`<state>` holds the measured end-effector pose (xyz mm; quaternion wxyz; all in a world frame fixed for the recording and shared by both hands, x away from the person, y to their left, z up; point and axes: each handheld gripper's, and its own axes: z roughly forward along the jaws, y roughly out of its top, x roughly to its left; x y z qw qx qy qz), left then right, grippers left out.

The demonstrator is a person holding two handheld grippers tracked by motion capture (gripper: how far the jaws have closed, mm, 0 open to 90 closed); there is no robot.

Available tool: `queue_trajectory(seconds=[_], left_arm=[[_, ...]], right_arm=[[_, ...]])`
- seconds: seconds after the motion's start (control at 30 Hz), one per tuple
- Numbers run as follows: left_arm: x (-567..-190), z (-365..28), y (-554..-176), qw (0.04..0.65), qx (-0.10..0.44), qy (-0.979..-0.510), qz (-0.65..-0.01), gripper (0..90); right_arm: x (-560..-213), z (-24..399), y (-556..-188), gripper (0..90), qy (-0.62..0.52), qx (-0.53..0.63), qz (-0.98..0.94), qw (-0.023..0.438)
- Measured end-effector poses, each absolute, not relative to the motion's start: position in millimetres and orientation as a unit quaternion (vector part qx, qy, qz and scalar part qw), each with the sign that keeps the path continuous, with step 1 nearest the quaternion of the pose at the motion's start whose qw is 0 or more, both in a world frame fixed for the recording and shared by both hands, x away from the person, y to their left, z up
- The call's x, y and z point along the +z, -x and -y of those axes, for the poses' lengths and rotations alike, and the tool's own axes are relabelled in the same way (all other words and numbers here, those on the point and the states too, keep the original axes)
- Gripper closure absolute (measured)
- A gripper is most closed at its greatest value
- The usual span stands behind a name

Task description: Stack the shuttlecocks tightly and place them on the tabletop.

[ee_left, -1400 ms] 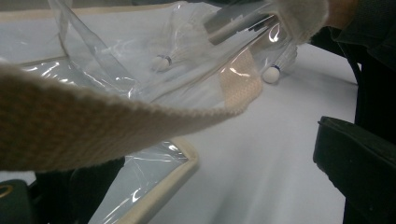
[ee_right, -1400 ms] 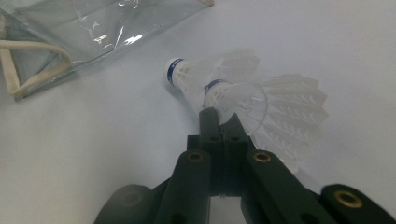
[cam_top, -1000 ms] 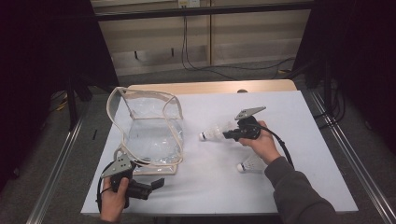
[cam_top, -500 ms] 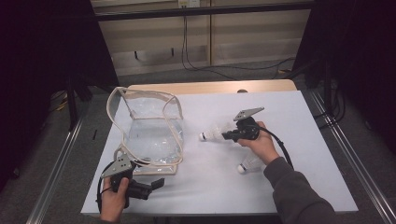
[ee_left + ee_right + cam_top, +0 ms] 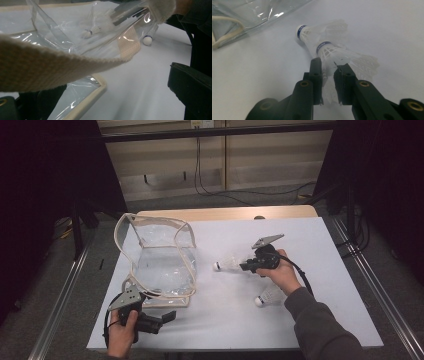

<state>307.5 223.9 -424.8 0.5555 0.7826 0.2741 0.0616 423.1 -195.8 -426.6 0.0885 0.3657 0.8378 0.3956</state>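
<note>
Two white shuttlecocks (image 5: 322,37) nested one in the other lie on the white table (image 5: 310,240), cork toward the clear bag (image 5: 160,265). My right gripper (image 5: 328,65) straddles their feather skirt. Its jaws have just been opening, and a narrow gap shows with feathers between the pads. In the high view this gripper (image 5: 243,266) points left at the shuttlecocks (image 5: 225,265). Another shuttlecock (image 5: 266,297) lies by the right wrist. My left gripper (image 5: 171,315) sits open at the bag's near corner, its jaws wide apart, with the bag's beige strap (image 5: 62,62) draped across in front.
The bag stands open with beige trim, left of the table's middle. A wooden strip (image 5: 225,213) runs along the table's far edge. Metal rails (image 5: 65,290) flank both sides. A cable (image 5: 300,275) trails from the right gripper over the forearm.
</note>
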Motion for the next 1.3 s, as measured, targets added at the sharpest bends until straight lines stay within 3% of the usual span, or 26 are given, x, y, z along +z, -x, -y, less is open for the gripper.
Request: queue_trajectory(seconds=[0.37, 1.3], left_arm=[[-424.9, -224.0, -307.6, 0.556, 0.062, -0.782, -0.275, 1.9], [-424.6, -224.0, -307.7, 0.556, 0.062, -0.782, -0.274, 1.9]], right_arm=[[-421.9, 199.0, -426.1, 90.0, -0.367, 0.401, -0.836, 0.077], [-419.0, 183.4, -426.8, 90.0, -0.344, 0.415, -0.840, 0.068]])
